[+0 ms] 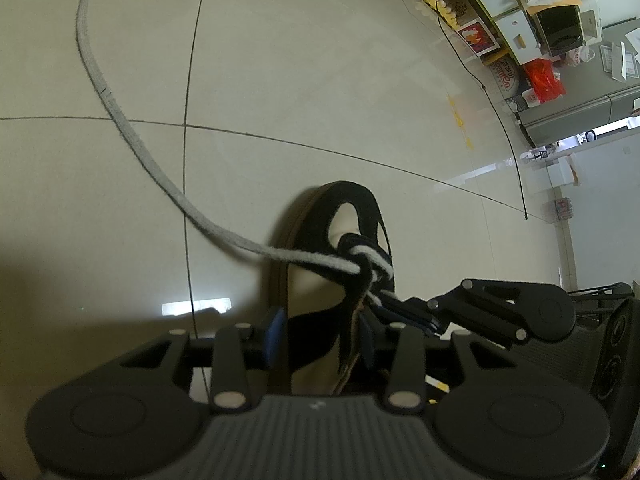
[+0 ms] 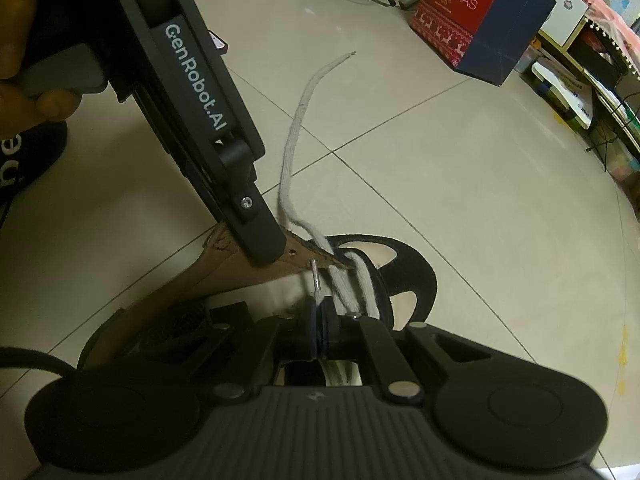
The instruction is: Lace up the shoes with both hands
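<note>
1. A black suede-like shoe (image 1: 352, 216) with cream panels and a tan sole edge lies on a pale tiled floor (image 1: 320, 80), its toe pointing away from the left wrist camera.
2. A flat, woven, off-white lace (image 1: 132, 136) with a fuzzy edge runs from the eyelets in a long curve across the tiles, ending well away from the shoe.
3. The left gripper (image 1: 320, 332) is matte black plastic with blue pads; its jaws stand part-way apart on either side of the shoe's upper. In the right wrist view one of its fingers (image 2: 260, 240) rests on the tan, leathery inner side of the eyelet flap (image 2: 296, 264), which is punched with small round holes. Whether the pads actually press on the flap cannot be told.
4. The right gripper (image 2: 319, 330) has its blue pads pinched together on the other lace end; the stiff, shiny tip (image 2: 315, 274) sticks up just beyond the pads, just beside the flap's edge.
5. Two bands of lace (image 2: 352, 288) already cross the tongue near the toe.
6. A hand (image 2: 24, 60) grasps the left gripper's grey handle at the upper left.
7. A red and navy Christmas gift bag (image 2: 476, 16) stands on the floor, well apart from the shoe.
</note>
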### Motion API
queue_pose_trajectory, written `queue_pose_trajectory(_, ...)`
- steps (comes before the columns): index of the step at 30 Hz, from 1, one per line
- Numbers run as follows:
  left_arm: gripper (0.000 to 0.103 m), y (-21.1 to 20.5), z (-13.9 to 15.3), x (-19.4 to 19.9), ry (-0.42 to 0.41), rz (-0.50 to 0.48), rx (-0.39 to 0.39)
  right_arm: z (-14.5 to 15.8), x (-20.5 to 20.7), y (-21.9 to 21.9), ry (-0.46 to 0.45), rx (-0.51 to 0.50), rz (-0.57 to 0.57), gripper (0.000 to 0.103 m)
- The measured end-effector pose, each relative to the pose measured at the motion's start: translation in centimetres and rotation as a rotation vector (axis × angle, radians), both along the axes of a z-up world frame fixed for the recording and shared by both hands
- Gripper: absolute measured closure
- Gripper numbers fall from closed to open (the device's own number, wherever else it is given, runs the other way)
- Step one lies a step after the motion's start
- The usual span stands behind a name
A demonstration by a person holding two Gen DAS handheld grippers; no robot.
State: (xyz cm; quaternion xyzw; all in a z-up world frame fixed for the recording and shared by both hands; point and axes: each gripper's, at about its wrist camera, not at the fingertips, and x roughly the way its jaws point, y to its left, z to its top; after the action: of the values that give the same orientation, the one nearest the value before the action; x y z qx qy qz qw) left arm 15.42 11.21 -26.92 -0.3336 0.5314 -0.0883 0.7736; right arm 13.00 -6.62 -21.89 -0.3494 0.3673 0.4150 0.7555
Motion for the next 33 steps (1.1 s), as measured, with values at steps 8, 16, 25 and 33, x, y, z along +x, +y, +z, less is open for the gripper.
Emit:
queue_pose_trajectory(8, 0.059, -0.08, -0.02, 0.04, 0.002, 0.000, 0.000, 0.02, -0.15, 0.07, -0.005, 0.004, 0.002, 0.100)
queue_pose_trajectory(16, 0.055, -0.25, -0.25, 0.35, 0.009, -0.029, -0.031, 0.13, -0.16, 0.15, -0.012, 0.008, -0.001, 0.100)
queue_pose_trajectory(25, 0.055, -0.79, -0.42, 0.28, 0.002, -0.067, -0.075, 0.35, -0.34, 0.03, -0.013, 0.014, -0.009, 0.100)
queue_pose_trajectory(33, 0.051, -0.52, -0.06, 0.63, -0.040, -0.034, -0.119, 0.62, -0.24, 0.09, -0.014, 0.056, -0.039, 0.100)
